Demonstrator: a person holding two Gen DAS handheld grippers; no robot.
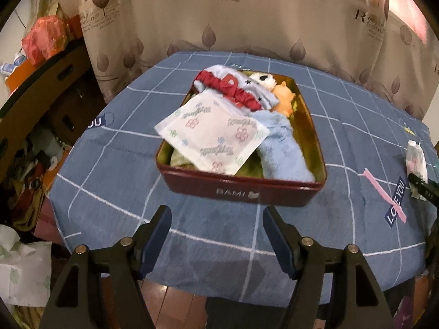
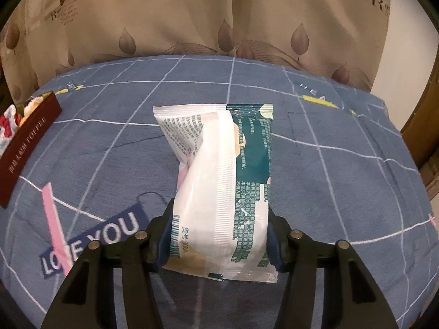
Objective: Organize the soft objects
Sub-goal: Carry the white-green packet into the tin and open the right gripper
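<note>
Right wrist view — right gripper (image 2: 219, 235) pinches the tissue pack (image 2: 219, 181); left gripper (image 1: 216, 235) spread, empty.

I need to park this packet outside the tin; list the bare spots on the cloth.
Bare cloth lies between the red tin and the left gripper, and beyond the tissue packet toward the curtain. The tin is crowded: floral packet, blue towel, toys. Right gripper is clamped on the packet.

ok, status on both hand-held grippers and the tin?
Left hand-held gripper open, empty, short of tin. Right hand-held gripper shut on tissue pack. Tin already piled with soft items; floral packet overhangs its rim.
</note>
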